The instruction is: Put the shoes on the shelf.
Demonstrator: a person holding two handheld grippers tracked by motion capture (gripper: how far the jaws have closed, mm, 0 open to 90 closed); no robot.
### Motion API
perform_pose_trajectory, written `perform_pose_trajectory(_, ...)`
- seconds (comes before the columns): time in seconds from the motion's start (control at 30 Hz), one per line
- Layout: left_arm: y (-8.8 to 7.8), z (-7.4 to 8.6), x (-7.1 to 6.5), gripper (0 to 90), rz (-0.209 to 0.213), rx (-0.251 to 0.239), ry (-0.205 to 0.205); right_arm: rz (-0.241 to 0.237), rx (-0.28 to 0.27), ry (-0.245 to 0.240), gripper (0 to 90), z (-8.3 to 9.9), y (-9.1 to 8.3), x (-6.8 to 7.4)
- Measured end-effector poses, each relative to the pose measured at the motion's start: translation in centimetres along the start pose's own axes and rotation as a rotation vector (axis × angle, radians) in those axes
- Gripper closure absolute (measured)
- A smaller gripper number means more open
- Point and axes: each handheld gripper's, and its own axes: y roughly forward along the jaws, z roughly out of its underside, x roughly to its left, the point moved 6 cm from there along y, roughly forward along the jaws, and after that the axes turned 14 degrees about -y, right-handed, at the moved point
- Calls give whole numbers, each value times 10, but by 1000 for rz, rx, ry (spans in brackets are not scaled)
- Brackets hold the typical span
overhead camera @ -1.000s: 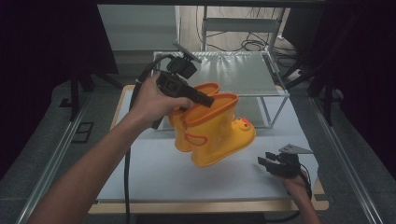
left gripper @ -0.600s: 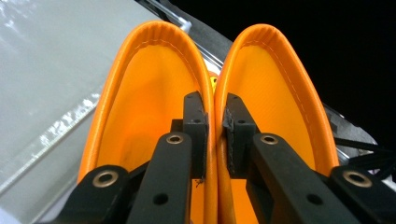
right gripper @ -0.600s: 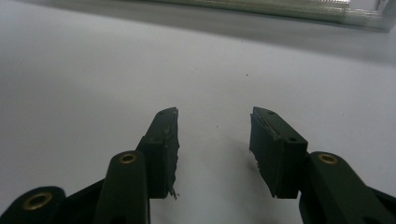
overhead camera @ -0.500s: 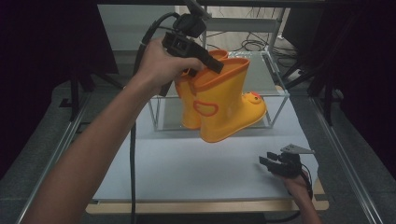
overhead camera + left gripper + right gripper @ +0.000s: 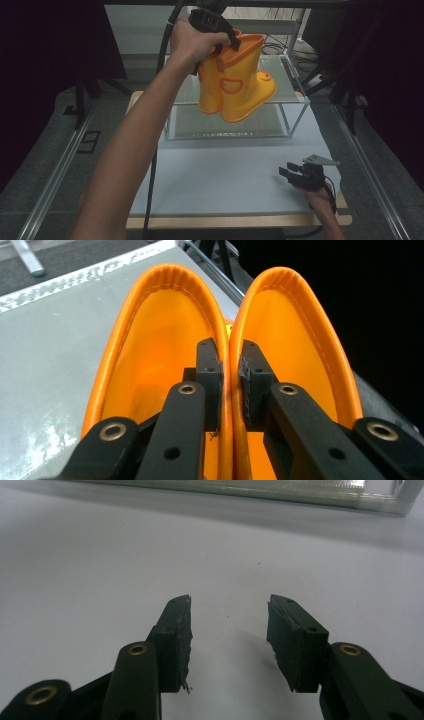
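A pair of orange-yellow rubber boots hangs in the air above the glass-topped shelf. My left gripper is shut on them, one jaw inside each boot, pinching the two touching inner rims together. In the left gripper view the two boot openings gape side by side and the pads squeeze the rims between them. My right gripper rests low over the pale table sheet at the near right, jaws open with nothing between them. The right gripper shows bare sheet between its pads.
The glass shelf on its metal frame stands at the back middle of the table. The pale sheet covers a wooden board. Metal rails run along both sides of the table. Cables lie on the floor behind the shelf.
My left hand has lifted the boots up and away, from low over the sheet to above the glass shelf. The right gripper has stayed where it was.
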Motion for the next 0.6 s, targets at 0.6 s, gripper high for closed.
perform_pose_trajectory(0.6, 65, -59, 51, 822, -180, -132, -190, 20, -6, 30, 528, 3, -5, -7)
